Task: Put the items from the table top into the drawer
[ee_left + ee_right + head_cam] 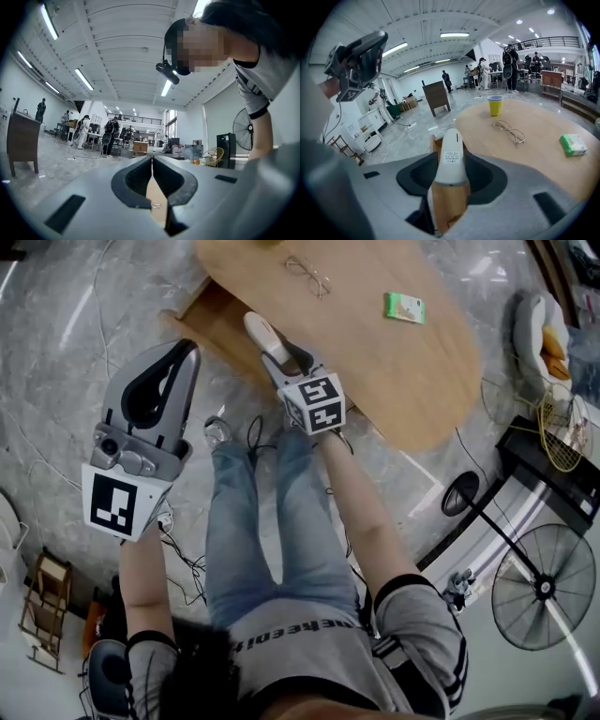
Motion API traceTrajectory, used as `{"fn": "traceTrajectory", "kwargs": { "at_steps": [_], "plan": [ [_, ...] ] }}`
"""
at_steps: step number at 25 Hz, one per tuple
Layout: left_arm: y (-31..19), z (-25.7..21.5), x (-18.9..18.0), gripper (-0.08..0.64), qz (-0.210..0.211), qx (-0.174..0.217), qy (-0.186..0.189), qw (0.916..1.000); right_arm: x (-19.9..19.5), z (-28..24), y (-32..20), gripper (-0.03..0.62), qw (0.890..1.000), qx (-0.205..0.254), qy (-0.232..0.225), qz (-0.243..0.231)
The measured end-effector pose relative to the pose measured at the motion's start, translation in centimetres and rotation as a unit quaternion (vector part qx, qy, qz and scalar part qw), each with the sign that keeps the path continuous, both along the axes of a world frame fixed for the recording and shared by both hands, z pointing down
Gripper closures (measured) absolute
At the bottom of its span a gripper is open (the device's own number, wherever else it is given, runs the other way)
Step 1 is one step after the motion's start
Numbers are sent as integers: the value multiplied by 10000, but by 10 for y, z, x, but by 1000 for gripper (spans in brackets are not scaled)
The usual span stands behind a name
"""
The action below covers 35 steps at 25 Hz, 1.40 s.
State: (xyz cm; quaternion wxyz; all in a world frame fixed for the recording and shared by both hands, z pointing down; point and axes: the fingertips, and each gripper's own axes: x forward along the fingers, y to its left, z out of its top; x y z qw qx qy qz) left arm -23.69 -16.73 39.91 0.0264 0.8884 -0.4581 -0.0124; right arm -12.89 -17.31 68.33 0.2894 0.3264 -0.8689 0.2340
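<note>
My right gripper [284,356] [451,174] is shut on a white oblong device [265,336] [451,158] with a label on its upper face. It holds the device over the open wooden drawer [217,322] [449,201] at the near-left edge of the oval wooden table [394,371] [534,159]. On the table top lie a pair of glasses [309,276] [509,131] and a small green box [403,307] [573,144]. A yellow cup [495,105] stands at the table's far side. My left gripper [180,354] [151,160] hangs shut and empty, left of the drawer above the floor.
The person's legs in jeans [272,521] are below the grippers. Cables [183,563] trail over the marble floor. A floor fan [544,589], a wire basket [561,432] and a black stand [544,474] are at the right, and a small wooden rack [45,610] is at the lower left.
</note>
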Motion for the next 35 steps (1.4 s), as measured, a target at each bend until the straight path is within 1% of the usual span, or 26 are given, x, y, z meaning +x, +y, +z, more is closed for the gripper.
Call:
{"fn": "traceTrajectory", "kwargs": {
  "at_steps": [5, 11, 20, 27, 31, 35],
  "plan": [
    [3, 15, -12, 549, 266, -122, 14, 9996, -5, 28, 7, 411, 9994, -109, 293, 154],
    [6, 34, -25, 549, 558, -211, -80, 9982, -9, 63, 15, 411, 9973, -281, 610, 314],
    [-1, 70, -48, 549, 677, -374, -41, 9970, -8, 113, 10, 411, 9918, -545, 1031, 522],
    [-11, 88, -47, 549, 806, -430, 8, 9958, -6, 139, 1, 411, 9881, -619, 1334, 456],
    [-12, 92, -46, 548, 898, -451, -39, 9949, -10, 147, 3, 411, 9849, -714, 1503, 470],
    [-15, 98, -47, 549, 891, -473, -10, 9949, -12, 156, 0, 410, 9815, -740, 1729, 360]
  ]
}}
